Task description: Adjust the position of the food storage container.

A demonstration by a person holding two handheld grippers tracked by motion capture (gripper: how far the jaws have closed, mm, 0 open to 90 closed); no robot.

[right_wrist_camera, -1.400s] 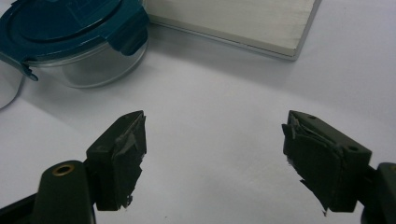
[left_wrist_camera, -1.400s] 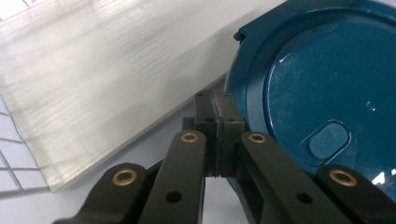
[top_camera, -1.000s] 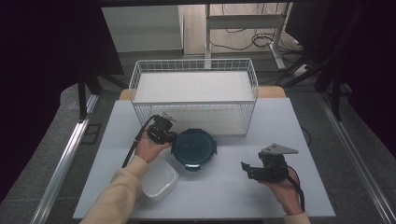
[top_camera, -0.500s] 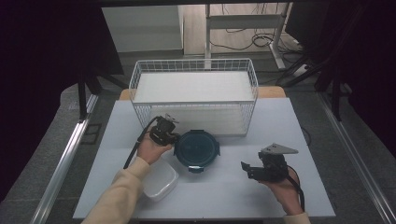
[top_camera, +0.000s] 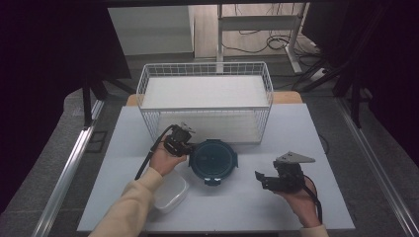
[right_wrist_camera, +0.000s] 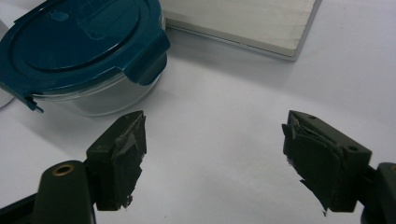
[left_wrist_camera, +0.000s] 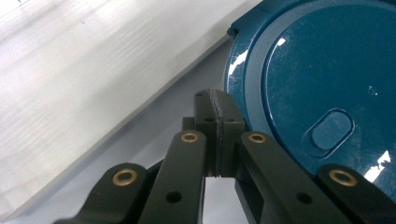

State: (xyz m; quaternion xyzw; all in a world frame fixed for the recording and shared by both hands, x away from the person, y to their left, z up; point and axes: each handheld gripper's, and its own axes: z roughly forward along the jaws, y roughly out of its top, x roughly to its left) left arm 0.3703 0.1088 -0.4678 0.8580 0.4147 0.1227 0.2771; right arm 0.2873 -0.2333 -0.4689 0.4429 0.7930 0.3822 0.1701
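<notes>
**Grippers flank the lidded bowl**

Left gripper (top_camera: 184, 143) sat at the bowl's (top_camera: 213, 160) left edge, jaws pressed flat together w/ nothing between them (its own view showed the pads meeting right at the teal lid's (left_wrist_camera: 322, 88) rim, just beside it; touching or not, couldn't tell). Right gripper (top_camera: 263, 178) hung well apart from the bowl, to its right, jaws spread wide and empty over bare table (top_camera: 247, 202); in its view both worn pads (right_wrist_camera: 122, 158) stood clear of everything, w/ the bowl up at top left.

Bowl was round, clear-walled, teal lid on and clipped, sitting mid-table just in front of the wire basket (top_camera: 205, 106). White tub (top_camera: 170, 191) lay near the bowl's front-left, partly under the left sleeve (top_camera: 129, 207). Basket stood at the table's far side, a pale board (top_camera: 202, 91) lying inside it. Left hand (top_camera: 165, 159) gripped its tool from behind; right hand (top_camera: 300, 201) held its tool low near the front edge.
</notes>
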